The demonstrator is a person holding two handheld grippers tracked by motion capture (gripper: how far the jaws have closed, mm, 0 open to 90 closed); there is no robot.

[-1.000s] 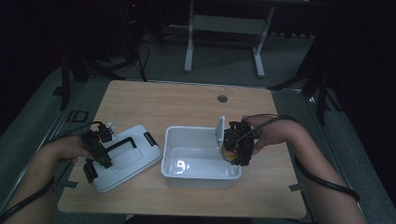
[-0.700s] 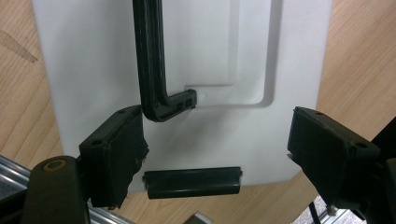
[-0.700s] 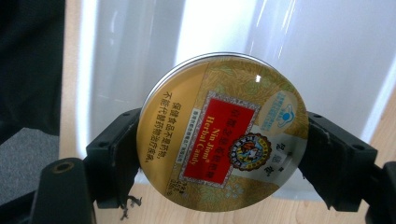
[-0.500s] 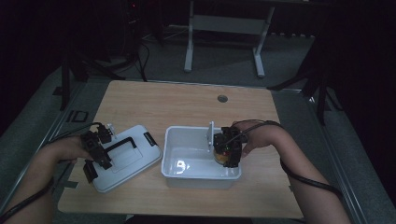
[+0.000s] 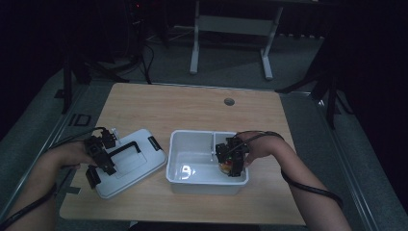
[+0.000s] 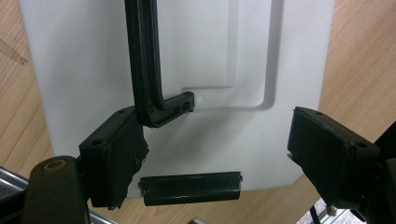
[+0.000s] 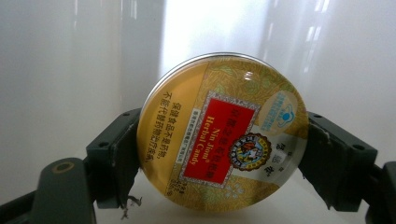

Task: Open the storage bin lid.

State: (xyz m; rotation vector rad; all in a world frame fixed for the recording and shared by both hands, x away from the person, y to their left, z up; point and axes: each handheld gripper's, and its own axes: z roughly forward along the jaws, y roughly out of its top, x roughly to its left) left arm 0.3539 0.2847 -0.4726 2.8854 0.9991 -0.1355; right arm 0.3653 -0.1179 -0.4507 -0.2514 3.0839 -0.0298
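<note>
Your right claw (image 7: 219,154) pinches the round tin (image 7: 222,133), label facing you, inside the bin (image 5: 192,179); left claw (image 6: 215,154) spread over the lid (image 6: 261,51).

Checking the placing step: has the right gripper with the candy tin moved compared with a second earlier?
Yes. The right gripper, shut on the candy tin, has sunk from the rim of the white bin down into it, near its right wall.

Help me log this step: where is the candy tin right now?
In the high view the candy tin sits clamped in the right gripper, low inside the white bin's right end.
</note>
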